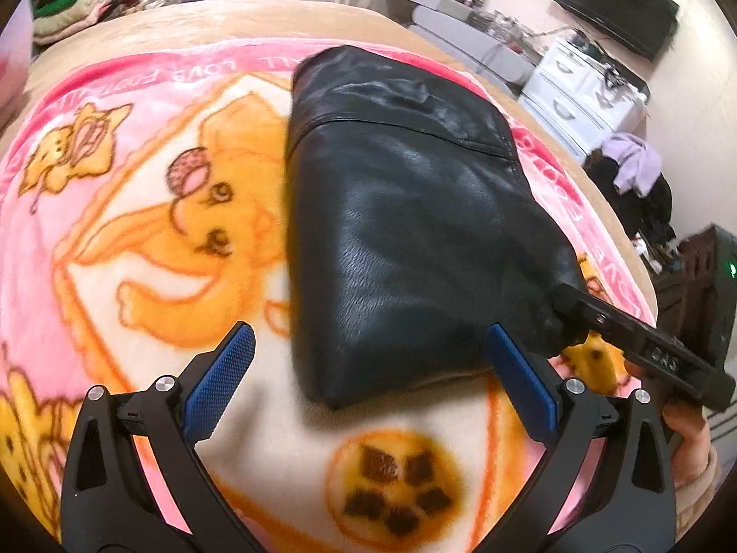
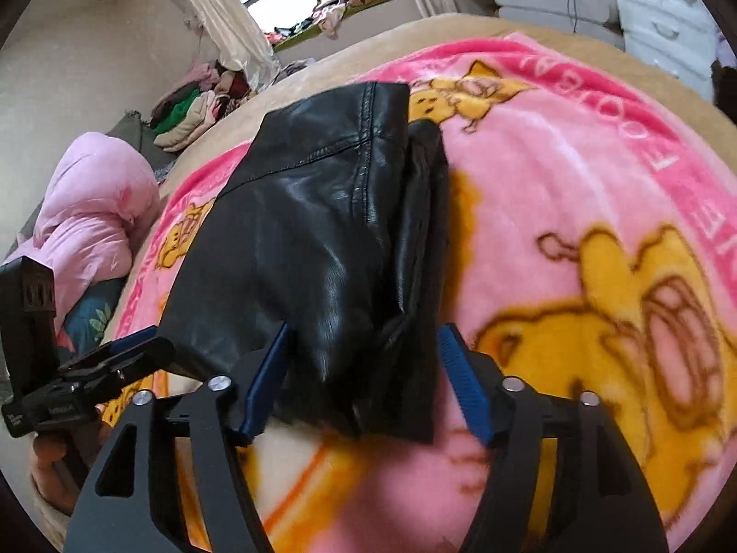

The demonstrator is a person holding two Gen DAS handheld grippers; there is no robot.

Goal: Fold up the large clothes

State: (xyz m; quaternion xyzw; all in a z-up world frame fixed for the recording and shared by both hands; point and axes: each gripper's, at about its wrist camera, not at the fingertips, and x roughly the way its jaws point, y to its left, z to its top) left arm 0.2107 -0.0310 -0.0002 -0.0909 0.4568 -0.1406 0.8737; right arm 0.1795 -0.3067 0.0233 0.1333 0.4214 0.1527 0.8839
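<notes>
A black leather garment (image 1: 405, 212) lies folded into a compact bundle on the pink cartoon blanket (image 1: 138, 230). It also shows in the right wrist view (image 2: 313, 239). My left gripper (image 1: 368, 368) is open, its blue pads either side of the bundle's near corner, not closed on it. My right gripper (image 2: 364, 368) is open, its pads straddling the bundle's near end. The right gripper also shows in the left wrist view (image 1: 645, 350), touching the bundle's right edge. The left gripper shows in the right wrist view (image 2: 101, 364) at the bundle's left.
The blanket (image 2: 576, 184) covers a beige bed (image 1: 230, 23). A pink padded jacket (image 2: 92, 212) lies at the bed's left. Piles of clothes (image 2: 193, 106) sit by the window. White drawers (image 1: 580, 92) and dark clothing (image 1: 635, 184) stand to the right.
</notes>
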